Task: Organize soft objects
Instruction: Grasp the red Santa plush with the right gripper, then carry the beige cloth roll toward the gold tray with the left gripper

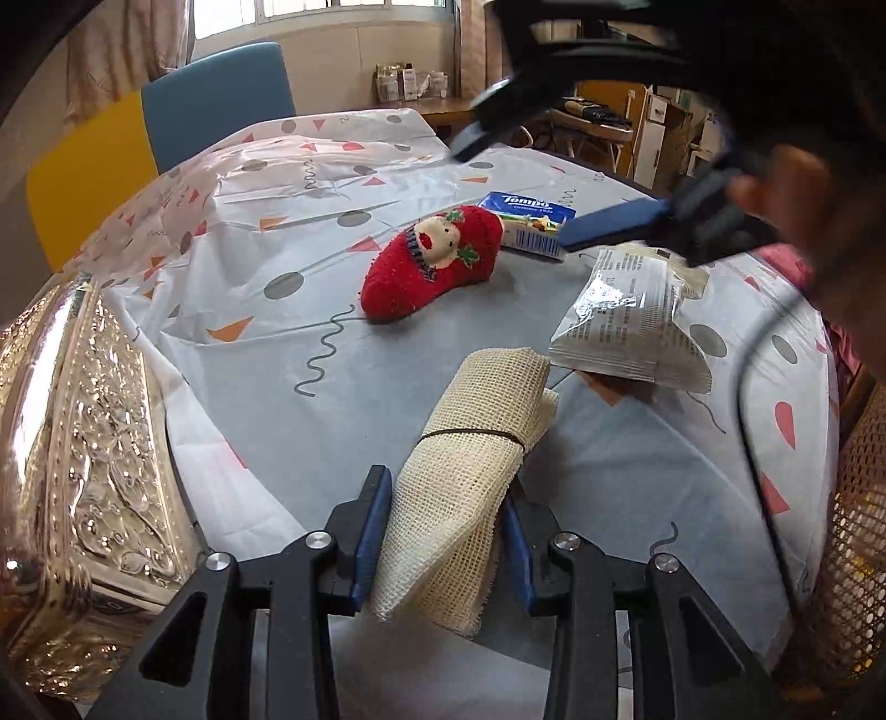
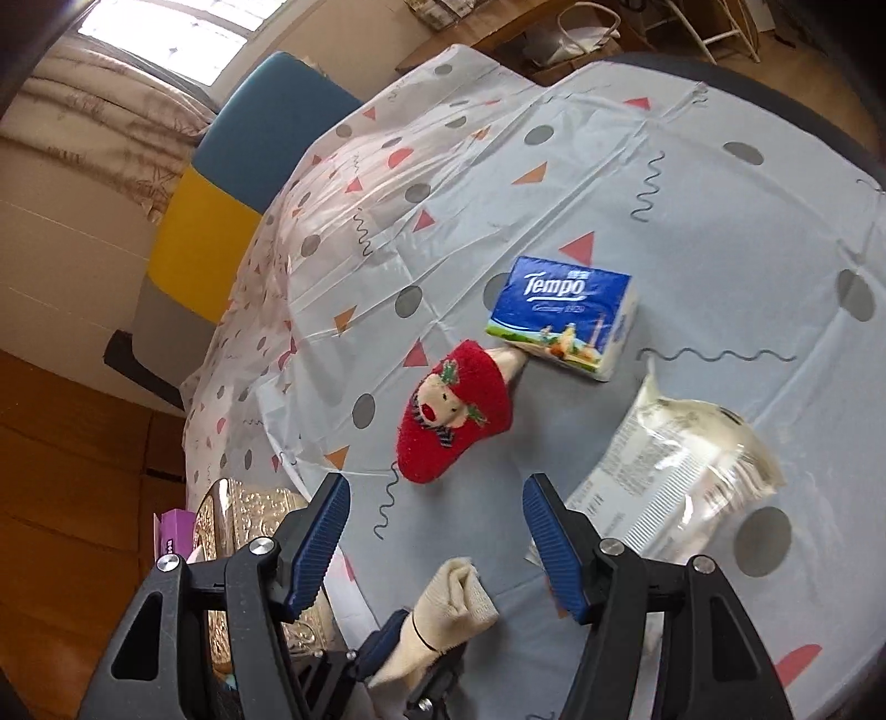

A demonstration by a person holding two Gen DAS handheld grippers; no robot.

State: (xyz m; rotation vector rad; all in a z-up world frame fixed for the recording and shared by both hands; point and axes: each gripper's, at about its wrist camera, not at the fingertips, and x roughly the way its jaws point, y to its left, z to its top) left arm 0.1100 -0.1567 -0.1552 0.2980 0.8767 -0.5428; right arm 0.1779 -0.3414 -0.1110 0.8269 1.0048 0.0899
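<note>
Light source: I see daylight from a window (image 1: 321, 11) at 12 o'clock in the left view, and at 10 o'clock (image 2: 160, 39) in the right view.
Brightness: bright and even on the tablecloth (image 1: 387, 387); the window panes are blown out.
Glare: strong on the embossed metal box (image 1: 83, 443) at 9 o'clock and on the clear plastic packet (image 1: 620, 310).
Shadows: soft and short under the red sock (image 1: 432, 260) and the mesh roll (image 1: 476, 454).
Blur: the right gripper (image 1: 559, 183) at 1 o'clock in the left view is smeared.
Distortion: I get heavy fisheye bending, with dark vignette corners in both views.
</note>
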